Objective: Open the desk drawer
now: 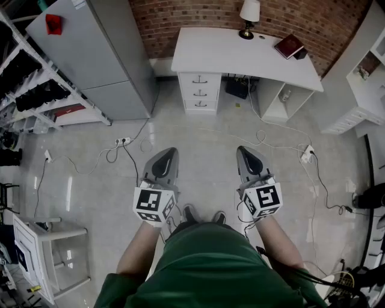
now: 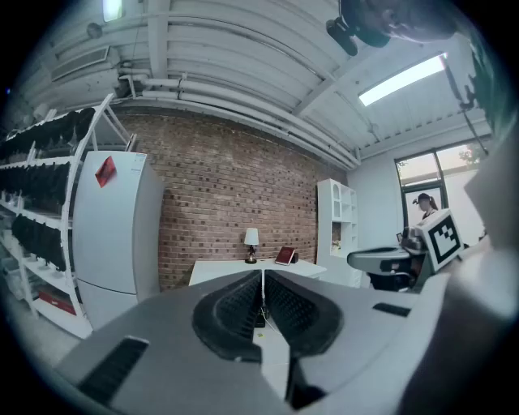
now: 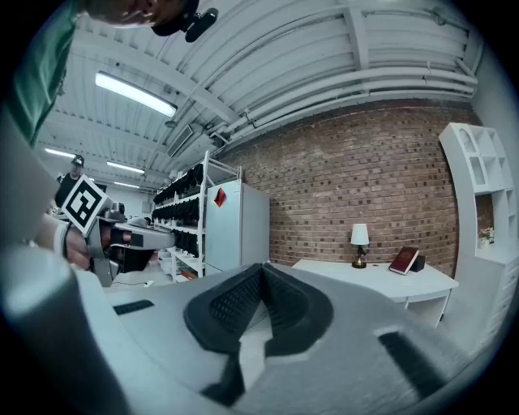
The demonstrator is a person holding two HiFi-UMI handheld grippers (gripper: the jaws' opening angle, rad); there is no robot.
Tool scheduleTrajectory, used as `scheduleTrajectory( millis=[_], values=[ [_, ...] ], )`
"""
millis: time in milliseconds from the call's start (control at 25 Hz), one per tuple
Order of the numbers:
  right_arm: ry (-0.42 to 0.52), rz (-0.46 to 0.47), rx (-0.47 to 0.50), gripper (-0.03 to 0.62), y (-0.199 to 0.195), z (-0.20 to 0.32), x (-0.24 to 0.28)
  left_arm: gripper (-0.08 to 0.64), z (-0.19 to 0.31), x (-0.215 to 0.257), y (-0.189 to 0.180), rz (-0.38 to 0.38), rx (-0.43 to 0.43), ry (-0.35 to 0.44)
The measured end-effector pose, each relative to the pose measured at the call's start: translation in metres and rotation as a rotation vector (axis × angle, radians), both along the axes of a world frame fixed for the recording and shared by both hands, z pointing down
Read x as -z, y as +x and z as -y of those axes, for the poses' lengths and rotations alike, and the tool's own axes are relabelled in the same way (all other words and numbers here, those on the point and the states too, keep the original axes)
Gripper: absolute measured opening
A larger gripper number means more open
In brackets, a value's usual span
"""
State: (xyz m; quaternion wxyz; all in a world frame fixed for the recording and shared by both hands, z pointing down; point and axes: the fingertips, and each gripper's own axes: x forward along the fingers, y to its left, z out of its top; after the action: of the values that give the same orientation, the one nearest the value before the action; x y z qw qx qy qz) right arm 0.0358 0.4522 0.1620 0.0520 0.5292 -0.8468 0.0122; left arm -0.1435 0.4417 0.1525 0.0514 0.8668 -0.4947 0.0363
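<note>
Head view looks down on a pale floor [image 1: 198,162] strewn with loose cables [image 1: 283,141], and I am standing in the middle of it. At the far left is one tall grey refrigerator [image 1: 96,54]. To its right, against the far brick wall [image 1: 198,15], is the one white desk [image 1: 240,51], well apart from me. Under the desk's left end sits a stack of three drawers [image 1: 200,91], all pushed in, each with one small dark handle [image 1: 201,79]. My two tools hang out in front of me, roughly level and aimed at the desk. The left gripper [image 1: 170,150] is clenched on nothing, its ribbed pads meeting at the tip in the left gripper view. The right gripper [image 1: 243,150] is likewise closed and empty in the right gripper view. On the desktop at the far edge I count one lamp [image 1: 248,15] and one dark red book [image 1: 289,45]. As I judge it, the job has not begun: the step in hand is the approach. I should walk in while stepping clear of the cables, and settle on one drawer and one tool. The jaws should part before they reach the handle, close squarely on it, and draw straight back toward me without twisting.
</note>
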Motion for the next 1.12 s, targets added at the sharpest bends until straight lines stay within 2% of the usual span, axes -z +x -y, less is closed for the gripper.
scheduleTrajectory(
  millis=[360, 600, 920, 1120],
  values=[
    [-0.012, -0.021, -0.024, 0.000, -0.049, 0.016, -0.004, 0.008, 0.015, -0.016, -0.045, -0.022, -0.048, -0.019],
    [-0.027, -0.026, -0.072, 0.000, -0.063, 0.026, -0.011, 0.009, 0.031, -0.041, -0.062, -0.034, -0.092, -0.065],
    [-0.066, -0.023, -0.077, 0.000, -0.050, 0.073, -0.027, 0.009, 0.075, -0.061, -0.043, -0.048, -0.111, -0.123],
    [-0.081, 0.015, -0.031, 0.000, -0.027, 0.125, -0.038, 0.009, 0.116, -0.069, -0.020, -0.021, -0.067, -0.141]
  ],
)
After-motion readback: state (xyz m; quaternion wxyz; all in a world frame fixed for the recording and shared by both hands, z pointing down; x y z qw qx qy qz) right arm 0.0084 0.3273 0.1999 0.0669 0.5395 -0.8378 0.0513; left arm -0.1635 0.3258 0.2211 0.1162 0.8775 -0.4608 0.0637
